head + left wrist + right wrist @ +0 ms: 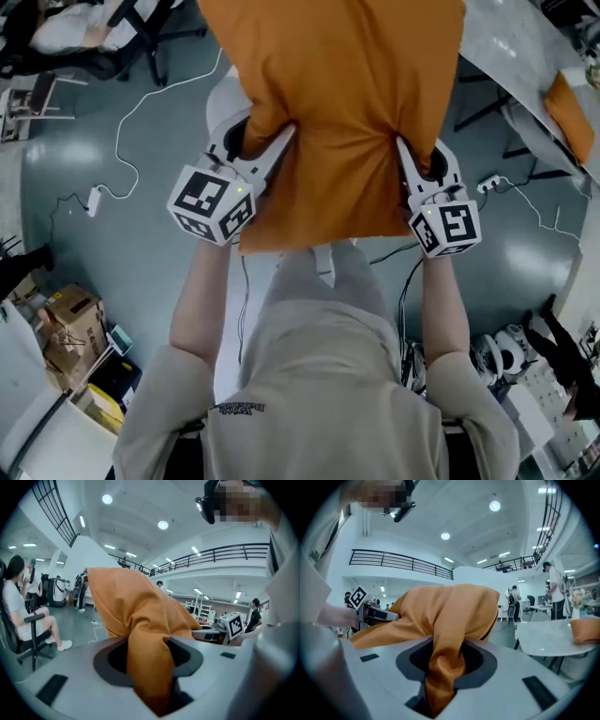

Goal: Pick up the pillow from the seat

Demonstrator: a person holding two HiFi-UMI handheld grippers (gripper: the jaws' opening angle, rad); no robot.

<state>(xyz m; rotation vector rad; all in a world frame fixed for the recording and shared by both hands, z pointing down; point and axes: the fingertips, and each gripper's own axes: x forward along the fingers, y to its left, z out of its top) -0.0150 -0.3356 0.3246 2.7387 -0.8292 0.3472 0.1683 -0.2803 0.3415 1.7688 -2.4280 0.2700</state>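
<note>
Now the pillow (337,103) is held up in the air above the floor (141,216), well off any seat. Its near edge is pinched by 2 folds, 1 in the left gripper (270,148) and 1 in the right gripper (411,159). Its bulk lies ahead, midway between both.

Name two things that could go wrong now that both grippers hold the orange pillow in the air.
1. The left gripper and right gripper each pinch only a fold of cloth near the edge of the pillow; a fold may slip out and the pillow drop.
2. The pillow hides much of the floor ahead, where a white cable lies; the person might trip on it.
</note>
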